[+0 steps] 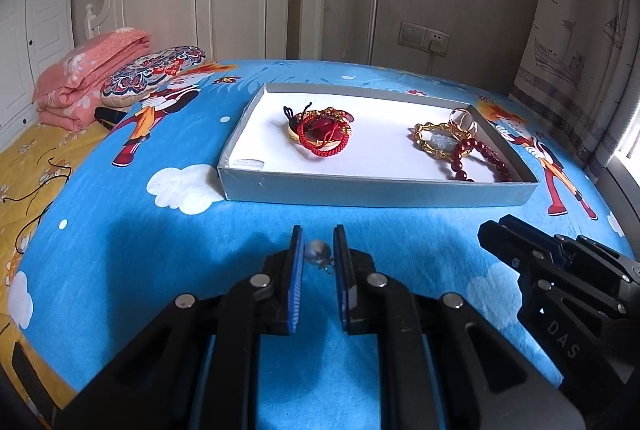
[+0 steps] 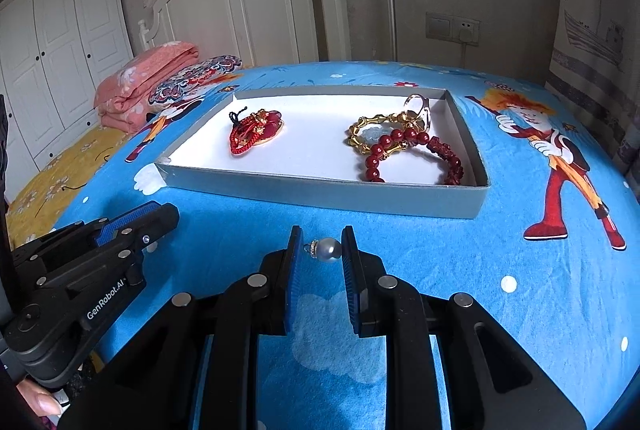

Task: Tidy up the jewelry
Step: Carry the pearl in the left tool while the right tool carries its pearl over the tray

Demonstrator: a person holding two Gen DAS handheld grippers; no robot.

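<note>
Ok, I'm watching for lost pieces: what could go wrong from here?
The left gripper and right gripper each pinch a round pearl at the very tips; the left pearl or right pearl could slip and roll across the bedspread. Dropped at the tray's right end, one might hide among the bracelets.

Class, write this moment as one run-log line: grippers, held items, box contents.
left gripper: shut on pearl earring | right gripper: shut on pearl earring | box: red bracelets, gold pieces
</note>
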